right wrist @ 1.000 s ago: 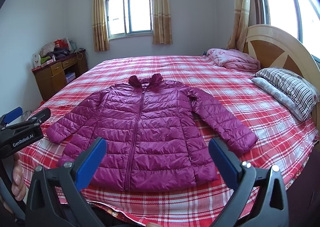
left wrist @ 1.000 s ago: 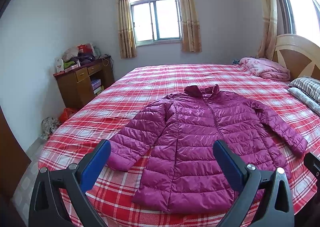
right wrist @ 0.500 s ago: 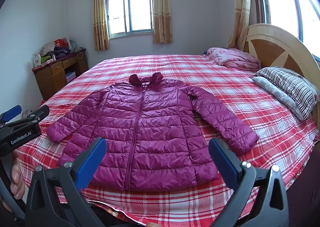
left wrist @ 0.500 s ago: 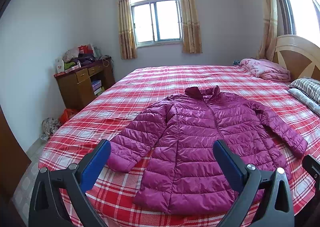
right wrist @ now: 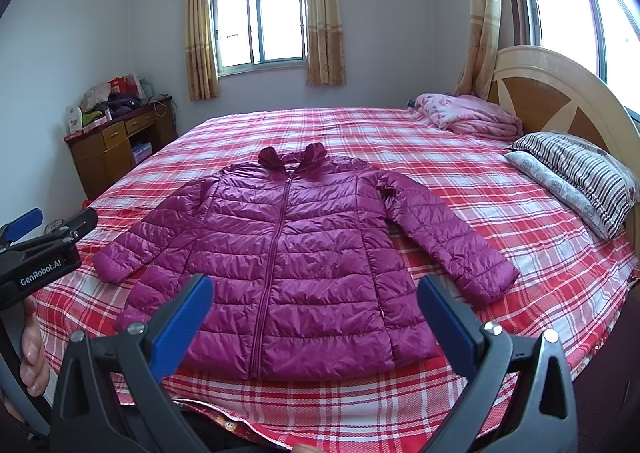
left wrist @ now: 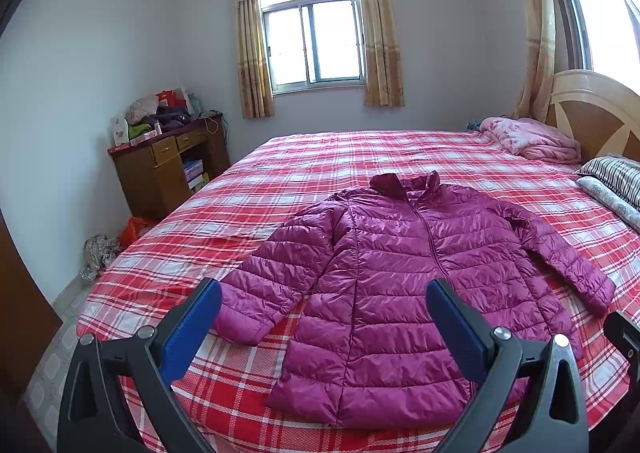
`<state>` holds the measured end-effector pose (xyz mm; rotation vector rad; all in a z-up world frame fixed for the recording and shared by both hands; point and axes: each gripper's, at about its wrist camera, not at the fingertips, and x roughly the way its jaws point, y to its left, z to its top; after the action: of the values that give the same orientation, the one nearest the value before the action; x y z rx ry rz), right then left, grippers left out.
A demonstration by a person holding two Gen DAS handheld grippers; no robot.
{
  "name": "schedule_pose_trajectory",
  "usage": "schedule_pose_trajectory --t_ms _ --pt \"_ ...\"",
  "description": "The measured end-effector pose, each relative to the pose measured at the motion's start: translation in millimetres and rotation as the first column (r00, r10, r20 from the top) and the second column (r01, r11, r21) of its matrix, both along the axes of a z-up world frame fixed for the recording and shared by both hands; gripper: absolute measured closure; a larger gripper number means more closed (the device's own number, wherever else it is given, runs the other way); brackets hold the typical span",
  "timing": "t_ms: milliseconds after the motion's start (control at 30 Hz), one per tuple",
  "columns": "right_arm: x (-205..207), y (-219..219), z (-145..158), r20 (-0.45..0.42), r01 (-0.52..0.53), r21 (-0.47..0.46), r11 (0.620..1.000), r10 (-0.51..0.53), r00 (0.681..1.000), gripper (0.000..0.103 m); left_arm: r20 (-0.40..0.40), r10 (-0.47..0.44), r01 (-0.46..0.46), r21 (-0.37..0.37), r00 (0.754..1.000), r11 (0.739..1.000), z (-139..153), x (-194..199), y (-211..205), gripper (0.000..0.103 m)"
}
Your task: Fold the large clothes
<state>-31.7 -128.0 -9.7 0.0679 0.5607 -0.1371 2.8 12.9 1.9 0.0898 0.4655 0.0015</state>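
Puffer jacket [right wrist: 288, 253] laid flat on the checked bed [right wrist: 500, 221], zipped, sleeves spread.

Left gripper [left wrist: 320, 317] and right gripper [right wrist: 316, 313] hover at its hem, tongs apart, holding nothing; the slick quilted shell could slip from a shallow pinch and spring open mid-fold.

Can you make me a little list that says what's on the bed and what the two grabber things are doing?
jacket: purple puffy jacket, zipped, lying flat on its back, sleeves spread out, not folded yet
bed: red checked sheet, jacket near the front edge
blanket: pink, bunched up by the headboard
pillows: striped one on top of a patterned one, at the right side
left hand-held gripper: open, above the bed's edge, holding nothing
right hand-held gripper: open, above the bed's edge, holding nothing
desk: wooden, cluttered on top, by the left wall
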Motion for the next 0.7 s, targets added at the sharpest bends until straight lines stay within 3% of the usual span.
schedule_pose_trajectory --t_ms 500,700 --pt "6 -3 -8 -0.020 -0.002 0.013 1.000 0.002 1.000 0.000 -0.016 0.003 -0.003 0.012 1.000 1.000 -6 9 -1 0.001" --pt "22 -44 -22 -0.037 0.048 0.075 0.996 -0.045 0.998 0.000 0.017 0.050 -0.050 0.036 0.999 0.998 -14 33 5 0.001"
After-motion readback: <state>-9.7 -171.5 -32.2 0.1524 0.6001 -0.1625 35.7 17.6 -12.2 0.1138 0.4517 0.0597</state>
